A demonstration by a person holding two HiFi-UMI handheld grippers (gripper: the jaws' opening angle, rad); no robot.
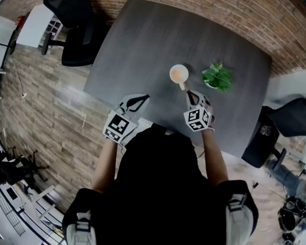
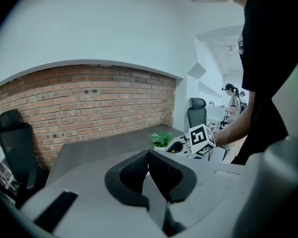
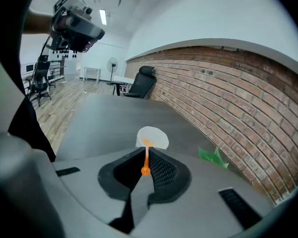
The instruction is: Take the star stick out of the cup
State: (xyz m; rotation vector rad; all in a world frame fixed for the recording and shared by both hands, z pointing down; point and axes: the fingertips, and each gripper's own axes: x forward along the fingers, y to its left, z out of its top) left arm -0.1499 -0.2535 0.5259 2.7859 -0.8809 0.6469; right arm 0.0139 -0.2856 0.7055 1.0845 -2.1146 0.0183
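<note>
- The right hand-held gripper (image 3: 146,155) pinches the star stick (image 3: 146,158); its far end sits in the cup (image 3: 153,137), toward the tabletop's (image 1: 143,45) right edge.
- The left hand-held gripper (image 2: 148,157) is pressed together, empty, at the near edge.
- Lift straight up so the cup doesn't tip.

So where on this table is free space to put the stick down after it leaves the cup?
The left half of the table is bare, from the cup across to the edge by the black chair, also ahead of the left gripper. The right is crowded: cup, plant and right gripper, shut on the star stick, sit close together.
</note>
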